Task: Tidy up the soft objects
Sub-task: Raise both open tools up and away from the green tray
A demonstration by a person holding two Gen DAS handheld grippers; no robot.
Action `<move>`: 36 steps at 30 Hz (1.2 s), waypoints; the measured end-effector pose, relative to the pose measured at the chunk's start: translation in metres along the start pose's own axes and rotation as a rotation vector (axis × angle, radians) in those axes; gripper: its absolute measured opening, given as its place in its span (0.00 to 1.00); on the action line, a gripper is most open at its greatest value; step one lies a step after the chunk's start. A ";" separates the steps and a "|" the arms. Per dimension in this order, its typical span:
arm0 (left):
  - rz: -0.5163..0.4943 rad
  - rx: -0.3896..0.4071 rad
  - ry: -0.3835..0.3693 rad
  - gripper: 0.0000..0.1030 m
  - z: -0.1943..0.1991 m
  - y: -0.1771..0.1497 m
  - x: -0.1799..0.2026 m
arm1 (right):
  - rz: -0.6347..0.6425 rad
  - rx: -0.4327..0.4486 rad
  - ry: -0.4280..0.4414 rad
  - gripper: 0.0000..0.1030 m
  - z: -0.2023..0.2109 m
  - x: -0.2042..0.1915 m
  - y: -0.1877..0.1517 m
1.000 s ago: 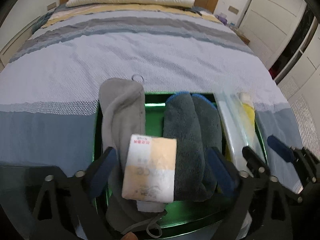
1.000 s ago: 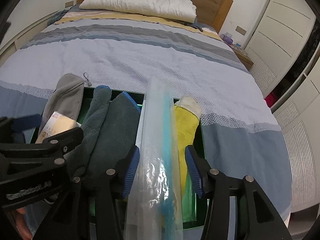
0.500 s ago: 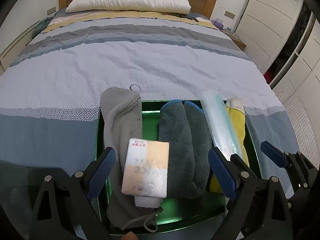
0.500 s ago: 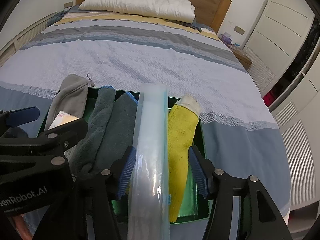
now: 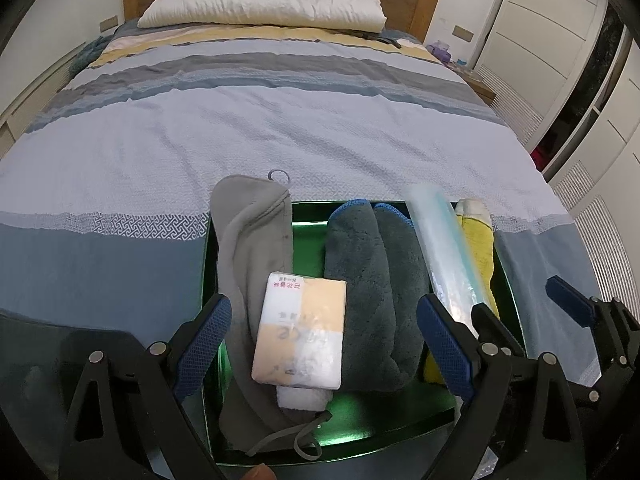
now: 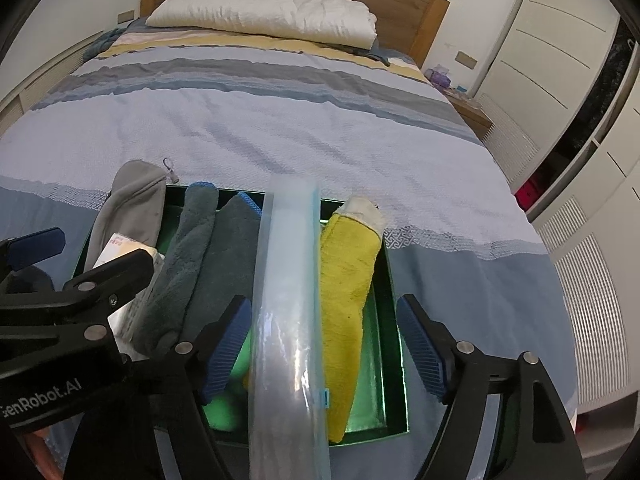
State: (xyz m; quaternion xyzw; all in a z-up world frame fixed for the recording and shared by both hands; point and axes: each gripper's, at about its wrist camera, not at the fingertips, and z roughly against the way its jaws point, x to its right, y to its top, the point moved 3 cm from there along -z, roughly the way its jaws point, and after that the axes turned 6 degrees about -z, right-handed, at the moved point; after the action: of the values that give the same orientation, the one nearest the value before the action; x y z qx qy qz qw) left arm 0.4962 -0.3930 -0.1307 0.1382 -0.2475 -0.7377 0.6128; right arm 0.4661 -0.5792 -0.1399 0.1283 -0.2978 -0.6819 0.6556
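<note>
A green tray (image 5: 308, 210) lies on the bed and holds rolled soft things side by side. From the left: a light grey cloth (image 5: 248, 232), a tissue pack (image 5: 302, 332) on top of it, a dark grey towel (image 5: 372, 280), a clear plastic roll (image 6: 288, 300) and a yellow cloth (image 6: 348, 272). My left gripper (image 5: 320, 344) stands open above the tissue pack, touching nothing. My right gripper (image 6: 320, 340) straddles the plastic roll and the yellow cloth; its jaws are opening and its pads stand clear of both.
The striped bedspread (image 5: 280, 132) stretches beyond the tray to a white pillow (image 5: 264, 0) and wooden headboard. White wardrobe doors (image 6: 552, 40) and a bedside table (image 6: 468, 112) stand at the right. The left gripper's arm (image 6: 80, 288) crosses the right wrist view's left side.
My right gripper has let go of the plastic roll and spread its jaws wide. The roll has settled lower in the tray beside the yellow cloth. Both wrist views have drawn back slightly.
</note>
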 end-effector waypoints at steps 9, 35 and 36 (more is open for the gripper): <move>-0.006 0.010 0.021 0.88 0.001 -0.004 0.001 | -0.006 0.008 -0.034 0.77 0.002 0.006 0.002; -0.086 0.020 -0.075 0.88 0.049 -0.047 0.039 | -0.075 0.007 -0.093 0.79 0.060 0.043 -0.047; -0.090 0.020 -0.084 0.88 0.054 -0.050 0.040 | -0.079 0.004 -0.096 0.79 0.064 0.044 -0.052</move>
State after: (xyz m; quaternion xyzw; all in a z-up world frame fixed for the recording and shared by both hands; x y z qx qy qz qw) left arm 0.4184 -0.4152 -0.1088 0.1243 -0.2739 -0.7671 0.5667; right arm 0.3832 -0.6090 -0.1096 0.1085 -0.3249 -0.7120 0.6129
